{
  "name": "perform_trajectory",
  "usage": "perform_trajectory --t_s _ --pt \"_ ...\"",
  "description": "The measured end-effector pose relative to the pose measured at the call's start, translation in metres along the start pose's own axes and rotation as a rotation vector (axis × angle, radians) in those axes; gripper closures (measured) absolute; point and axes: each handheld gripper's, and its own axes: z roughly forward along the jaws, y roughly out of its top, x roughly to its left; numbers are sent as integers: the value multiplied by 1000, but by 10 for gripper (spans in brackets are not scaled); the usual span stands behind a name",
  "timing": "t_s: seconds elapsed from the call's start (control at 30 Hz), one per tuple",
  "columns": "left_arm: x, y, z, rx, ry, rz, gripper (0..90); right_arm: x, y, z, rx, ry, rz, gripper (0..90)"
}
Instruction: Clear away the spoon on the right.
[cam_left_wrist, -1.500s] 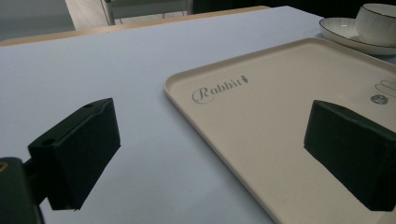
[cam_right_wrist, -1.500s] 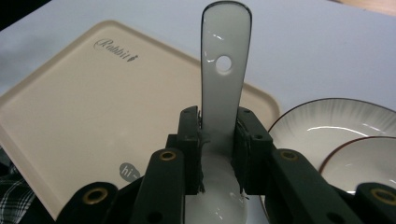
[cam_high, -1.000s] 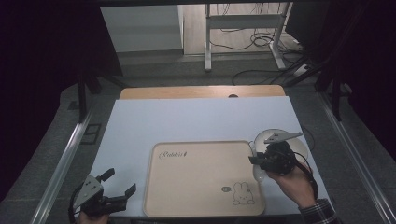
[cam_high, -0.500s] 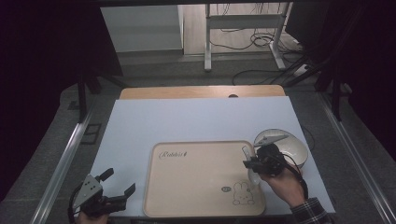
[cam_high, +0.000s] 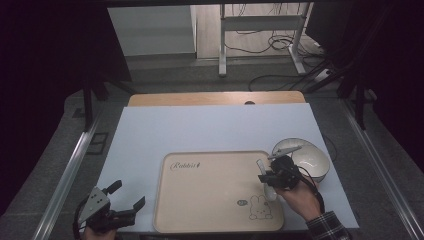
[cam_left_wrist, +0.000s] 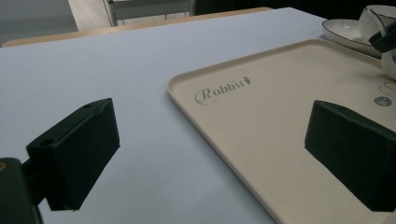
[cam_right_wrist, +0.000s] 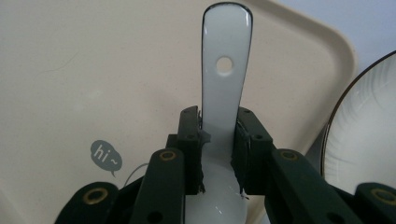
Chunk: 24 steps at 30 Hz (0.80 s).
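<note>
since your right gripper (cam_right_wrist: 218, 154) is clamped on the white ceramic soup spoon (cam_right_wrist: 225, 70) at the neck where handle meets scoop, low over the rabbit tray's (cam_high: 210, 200) right side beside the bowl (cam_high: 312, 160), treat it as light, stiff, glazed-slick and chippable. keep hold there, near its balance point. your left gripper (cam_left_wrist: 210, 154) stands wide apart, holding nothing.
</note>
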Motion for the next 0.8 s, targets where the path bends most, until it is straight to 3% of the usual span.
perform_trajectory --t_s 0.5,0.8 --pt "0 0 0 2 -3 -1 31 -4 -1 19 12 -24 27 729" --pt "0 0 0 3 -3 1 31 -6 -2 17 -4 -49 25 686"
